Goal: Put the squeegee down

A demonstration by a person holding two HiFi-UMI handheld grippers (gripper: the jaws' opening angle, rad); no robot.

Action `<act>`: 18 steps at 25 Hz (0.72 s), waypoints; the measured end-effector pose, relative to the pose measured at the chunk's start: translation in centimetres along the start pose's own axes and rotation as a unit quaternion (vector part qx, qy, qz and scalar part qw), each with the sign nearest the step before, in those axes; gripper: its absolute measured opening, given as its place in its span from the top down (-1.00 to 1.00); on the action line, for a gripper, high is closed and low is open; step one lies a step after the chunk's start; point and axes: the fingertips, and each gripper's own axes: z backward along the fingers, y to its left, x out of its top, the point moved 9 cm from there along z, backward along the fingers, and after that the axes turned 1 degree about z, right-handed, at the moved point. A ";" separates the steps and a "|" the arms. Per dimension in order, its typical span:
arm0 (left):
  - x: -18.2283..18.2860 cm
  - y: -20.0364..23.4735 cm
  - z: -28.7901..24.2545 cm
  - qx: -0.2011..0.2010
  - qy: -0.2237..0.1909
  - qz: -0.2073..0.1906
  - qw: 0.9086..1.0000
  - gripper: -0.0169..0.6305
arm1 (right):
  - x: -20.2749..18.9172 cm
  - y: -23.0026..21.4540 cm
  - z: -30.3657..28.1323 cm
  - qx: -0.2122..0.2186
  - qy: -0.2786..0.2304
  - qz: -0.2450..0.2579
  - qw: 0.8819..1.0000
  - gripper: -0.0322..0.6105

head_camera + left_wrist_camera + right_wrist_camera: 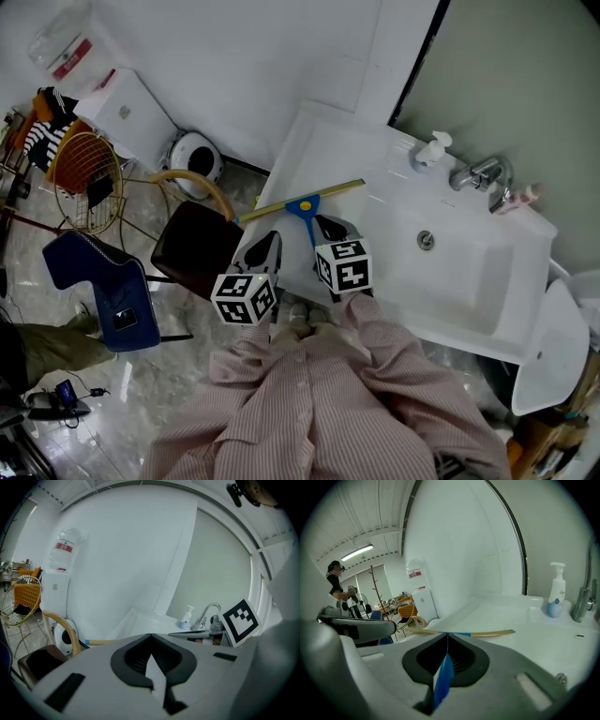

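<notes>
The squeegee [300,200], a long yellow blade on a short blue handle, lies flat on the left end of the white sink counter [337,150]. My right gripper [324,225] hovers just behind the blue handle with its jaws shut and nothing in them. In the right gripper view the blade [483,633] stretches across beyond the joined fingertips, and the blue handle shows through the slit between them. My left gripper [273,240] hangs off the counter's left edge, also shut and holding nothing. In its view, part of the yellow blade [108,642] peeks over the jaws.
The basin [469,272] with faucet [478,173] and soap dispenser [432,150] takes up the counter's right side. On the floor to the left are a brown chair [195,246], a blue seat [108,286] and a wire basket [84,178]. A person [335,585] stands far off.
</notes>
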 end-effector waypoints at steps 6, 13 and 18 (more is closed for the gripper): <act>1.5 -1.0 0.5 -0.016 -0.025 -0.026 0.999 0.94 | 0.5 -0.1 1.7 0.028 -0.032 -0.007 0.999 0.88; 2.6 -1.8 1.8 -0.032 -0.045 -0.050 0.997 0.94 | 1.2 -0.3 4.1 0.059 -0.083 -0.040 0.994 0.88; 3.5 -1.8 2.5 -0.032 -0.066 -0.062 0.995 0.94 | 2.1 -0.6 5.6 0.071 -0.115 -0.046 0.990 0.88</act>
